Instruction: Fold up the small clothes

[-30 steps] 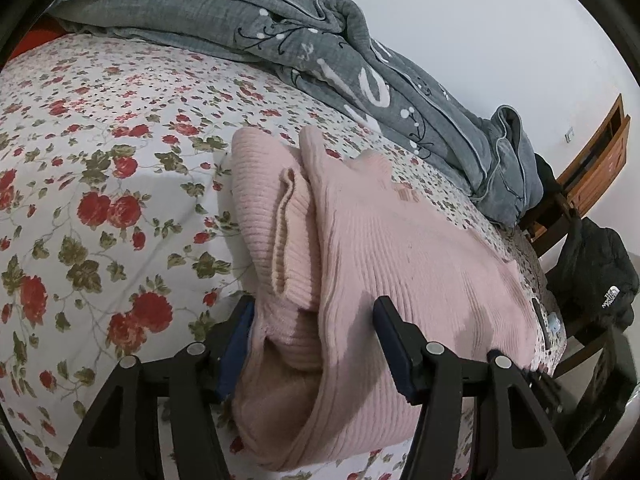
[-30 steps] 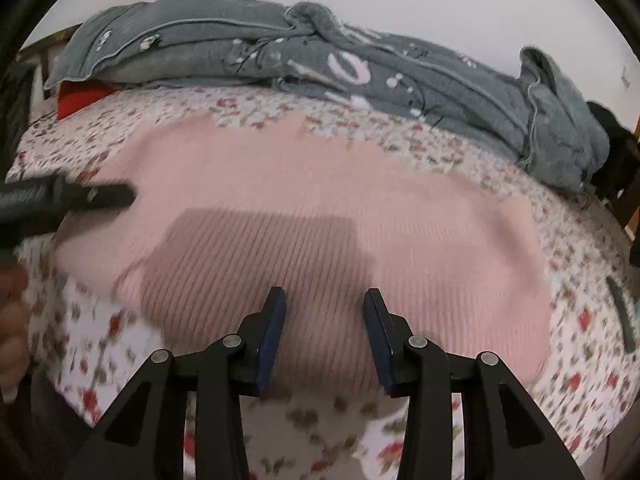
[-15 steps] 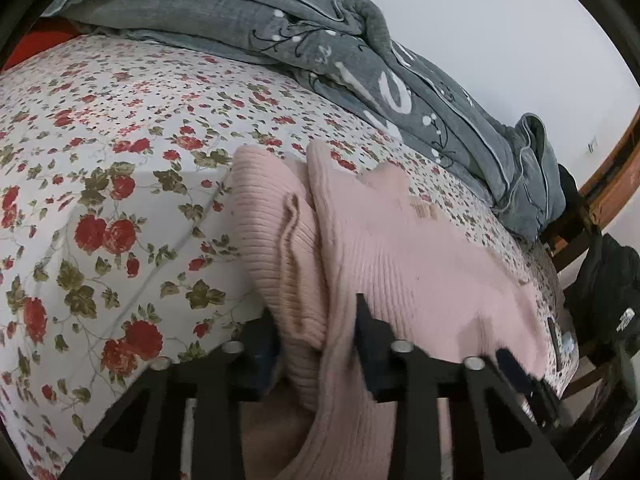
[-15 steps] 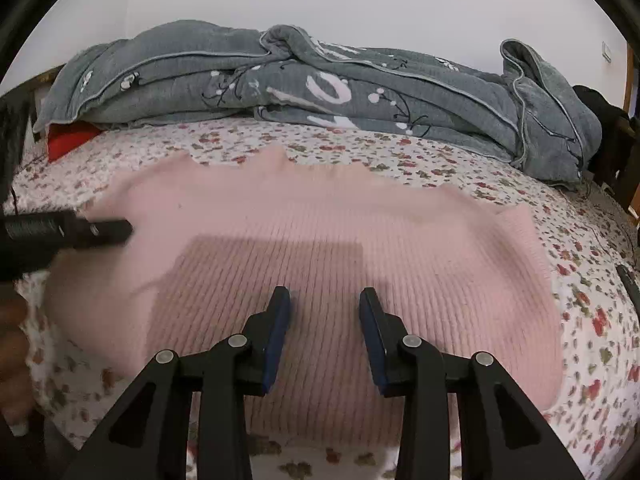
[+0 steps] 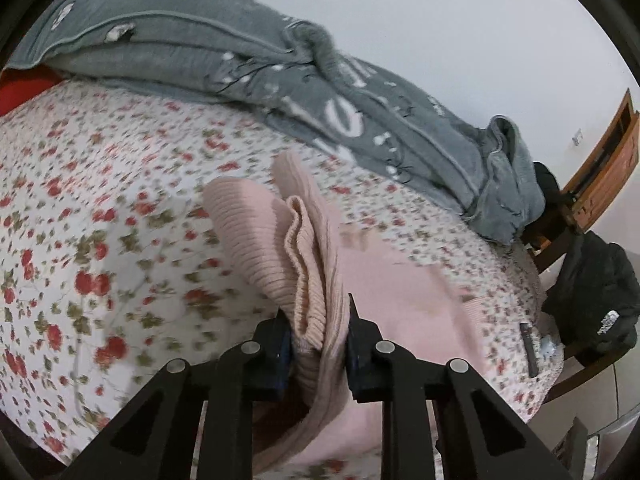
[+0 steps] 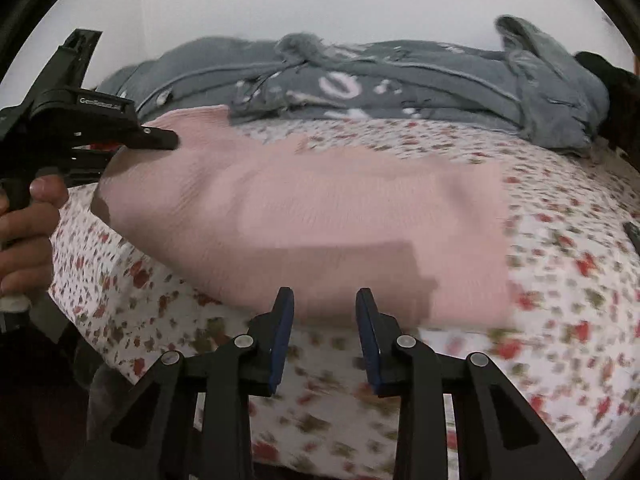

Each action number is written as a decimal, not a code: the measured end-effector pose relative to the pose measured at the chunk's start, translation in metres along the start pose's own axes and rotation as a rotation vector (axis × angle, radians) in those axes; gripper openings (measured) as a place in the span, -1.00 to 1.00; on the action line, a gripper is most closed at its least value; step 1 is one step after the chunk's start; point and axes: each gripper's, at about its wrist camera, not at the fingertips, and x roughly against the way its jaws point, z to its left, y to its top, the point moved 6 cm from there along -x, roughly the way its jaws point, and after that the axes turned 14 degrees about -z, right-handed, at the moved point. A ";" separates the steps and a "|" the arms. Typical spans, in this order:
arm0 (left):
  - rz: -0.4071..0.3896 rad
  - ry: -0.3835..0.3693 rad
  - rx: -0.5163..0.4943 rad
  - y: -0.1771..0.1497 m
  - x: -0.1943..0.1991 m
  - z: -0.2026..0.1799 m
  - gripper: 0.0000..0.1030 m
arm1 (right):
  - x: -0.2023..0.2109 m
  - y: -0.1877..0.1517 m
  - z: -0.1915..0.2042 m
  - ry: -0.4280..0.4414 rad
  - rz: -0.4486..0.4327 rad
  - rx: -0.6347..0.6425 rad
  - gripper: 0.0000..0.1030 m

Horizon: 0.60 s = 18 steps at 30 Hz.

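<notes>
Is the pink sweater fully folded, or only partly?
Only partly folded. The left gripper pinches a bunched end of the pink sweater, lifted off the floral sheet, while the rest lies spread flat.

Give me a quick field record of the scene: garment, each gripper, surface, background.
garment: pink ribbed knit sweater, spread on the bed, left end bunched and lifted
left gripper: shut on the bunched end of the sweater, fabric pinched between both fingers
right gripper: open, holding nothing, at the sweater's near edge above the sheet
surface: white bedsheet with red flower print
background: grey printed duvet heaped along the far side of the bed; black jacket on a wooden chair at right
image quality: motion blur in both views
</notes>
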 end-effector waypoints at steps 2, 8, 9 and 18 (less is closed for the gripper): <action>-0.009 -0.013 -0.015 0.002 0.002 -0.022 -0.61 | 0.010 0.003 -0.022 -0.019 -0.015 -0.024 -0.39; 0.011 -0.040 -0.101 -0.008 -0.014 -0.099 -0.62 | 0.031 -0.001 -0.093 -0.097 -0.009 -0.100 -0.39; 0.020 -0.046 -0.113 -0.012 -0.018 -0.110 -0.62 | 0.034 -0.003 -0.103 -0.107 -0.006 -0.117 -0.39; 0.176 -0.093 -0.173 -0.088 -0.076 -0.191 -0.58 | 0.060 -0.019 -0.177 -0.165 0.012 -0.258 -0.39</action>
